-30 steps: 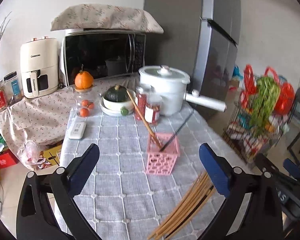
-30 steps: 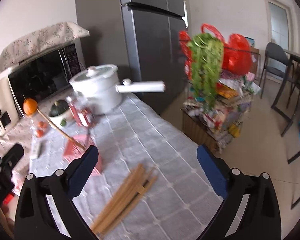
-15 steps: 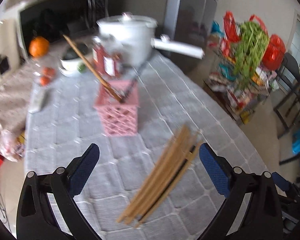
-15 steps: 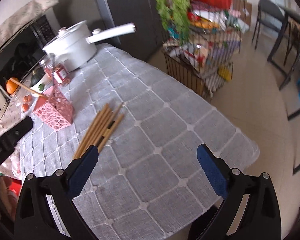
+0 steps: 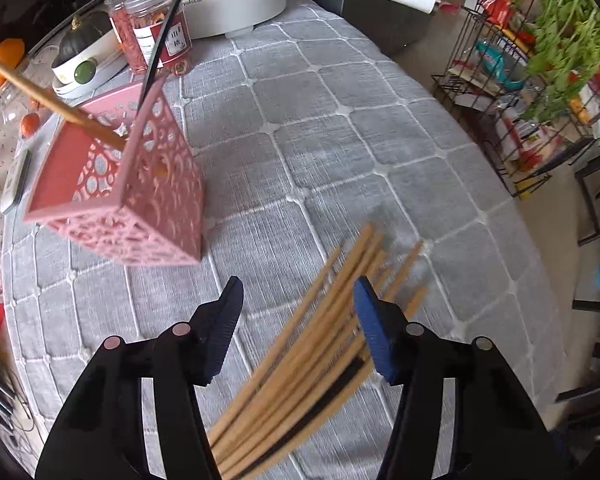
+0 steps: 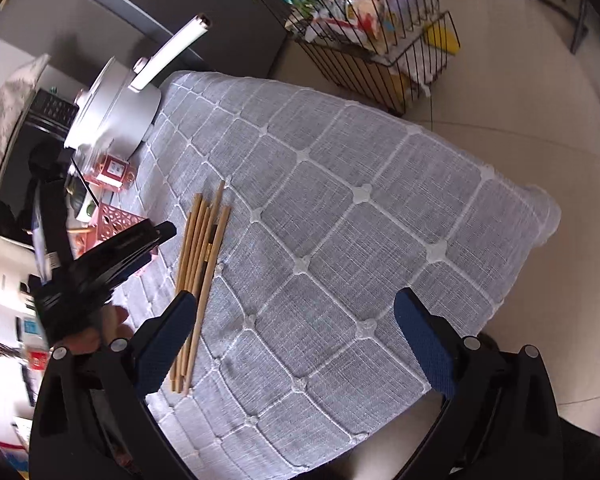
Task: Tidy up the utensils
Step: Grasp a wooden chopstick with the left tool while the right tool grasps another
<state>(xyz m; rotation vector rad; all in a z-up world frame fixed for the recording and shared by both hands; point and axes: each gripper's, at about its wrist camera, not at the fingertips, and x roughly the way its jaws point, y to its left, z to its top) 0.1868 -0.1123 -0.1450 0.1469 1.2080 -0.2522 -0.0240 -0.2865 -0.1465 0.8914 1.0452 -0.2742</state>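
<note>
Left wrist view shows left tongs [image 5: 298, 322] spread over chopsticks [image 5: 320, 344]; right wrist view shows right tongs [image 6: 296, 340] spread wide.

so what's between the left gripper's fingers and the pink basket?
Only bare grey quilted tablecloth, in the left wrist view. The pink perforated basket stands clear ahead-left of the left gripper, whose open jaws straddle the bamboo chopstick bundle.

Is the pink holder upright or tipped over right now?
Upright. The pink holder stands on its base on the tablecloth, open top up, with a wooden chopstick and a black one leaning inside.
</note>
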